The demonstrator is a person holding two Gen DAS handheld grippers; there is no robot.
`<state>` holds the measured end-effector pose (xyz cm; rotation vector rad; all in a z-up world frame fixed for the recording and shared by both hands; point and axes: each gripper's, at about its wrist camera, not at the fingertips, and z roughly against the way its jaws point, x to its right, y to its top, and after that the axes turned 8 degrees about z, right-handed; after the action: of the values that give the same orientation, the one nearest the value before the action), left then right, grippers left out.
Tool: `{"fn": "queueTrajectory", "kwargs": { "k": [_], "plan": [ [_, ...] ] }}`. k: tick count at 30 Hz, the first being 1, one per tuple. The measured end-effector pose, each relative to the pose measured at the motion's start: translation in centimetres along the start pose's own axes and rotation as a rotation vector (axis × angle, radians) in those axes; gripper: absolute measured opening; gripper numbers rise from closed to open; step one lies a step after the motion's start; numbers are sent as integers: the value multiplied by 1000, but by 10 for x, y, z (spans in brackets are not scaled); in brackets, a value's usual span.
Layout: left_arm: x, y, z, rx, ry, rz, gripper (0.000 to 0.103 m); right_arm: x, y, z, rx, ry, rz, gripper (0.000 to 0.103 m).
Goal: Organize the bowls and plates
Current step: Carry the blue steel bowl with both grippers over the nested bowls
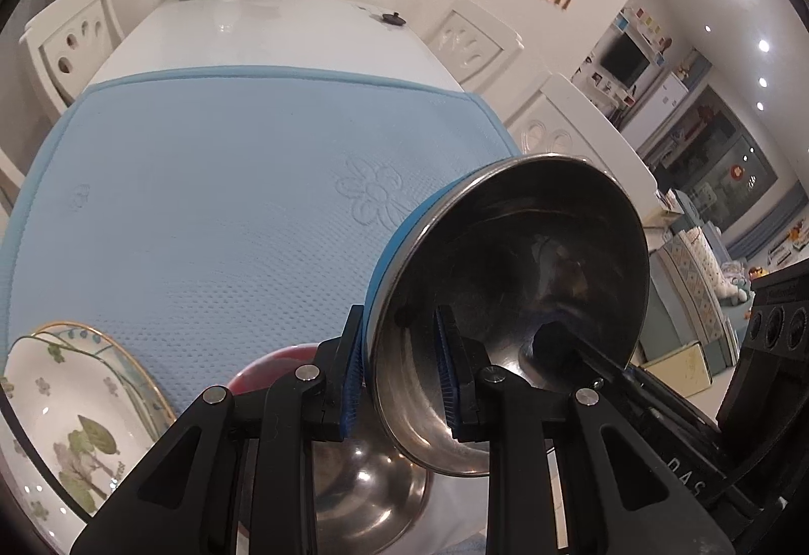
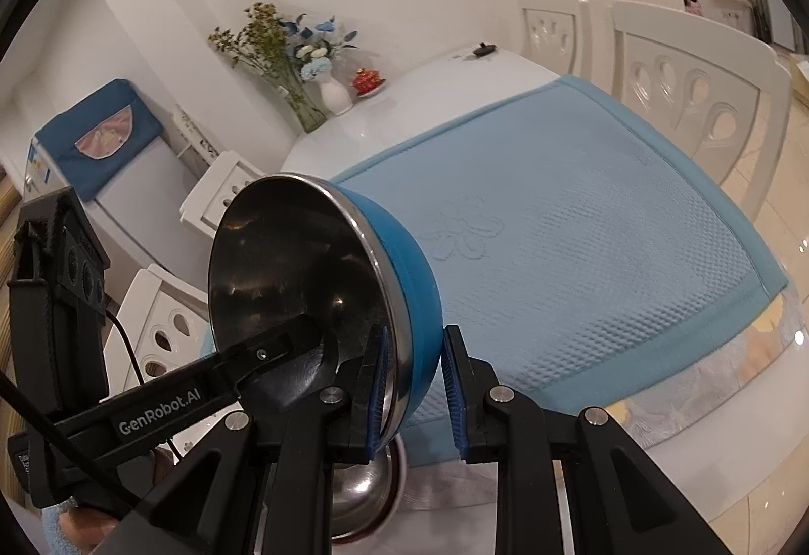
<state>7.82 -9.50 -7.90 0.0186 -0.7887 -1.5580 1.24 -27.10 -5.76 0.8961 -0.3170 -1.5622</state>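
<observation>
White dining table (image 1: 283, 24) under a pale blue mat (image 1: 202, 201), with chairs around it and vases at the far end. Both grippers pinch one blue bowl (image 2: 404, 271), steel-lined and tipped on edge above the mat. The left gripper (image 1: 399, 373) is closed on the rim, one pad inside, one on the blue outside; the right gripper (image 2: 414, 393) is clamped likewise on the opposite rim. Below the fingers sits a second bowl (image 1: 364, 494) with a red rim; beside the left fingers, to their left, lies a floral plate (image 1: 60, 403). Judged step: carrying the bowl to be stacked. Keep both hands level with each other, right the bowl before lowering, and release only once it is seated.
</observation>
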Motion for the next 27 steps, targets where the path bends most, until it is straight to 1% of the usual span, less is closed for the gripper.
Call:
{"fn": "queueTrajectory", "kwargs": {
  "k": [6, 13, 24, 27],
  "plan": [
    [-4, 5, 10, 28, 30, -5, 21, -10, 10, -2, 14, 30, 22, 21],
    [-13, 4, 15, 41, 72, 17, 21, -19, 15, -11, 3, 76, 41, 21],
    [-22, -8, 25, 30, 95, 40, 21, -25, 11, -19, -32, 107, 62, 21],
    [-27, -9, 27, 31, 85, 66, 21, -26, 9, -19, -36, 114, 66, 21]
  ]
}}
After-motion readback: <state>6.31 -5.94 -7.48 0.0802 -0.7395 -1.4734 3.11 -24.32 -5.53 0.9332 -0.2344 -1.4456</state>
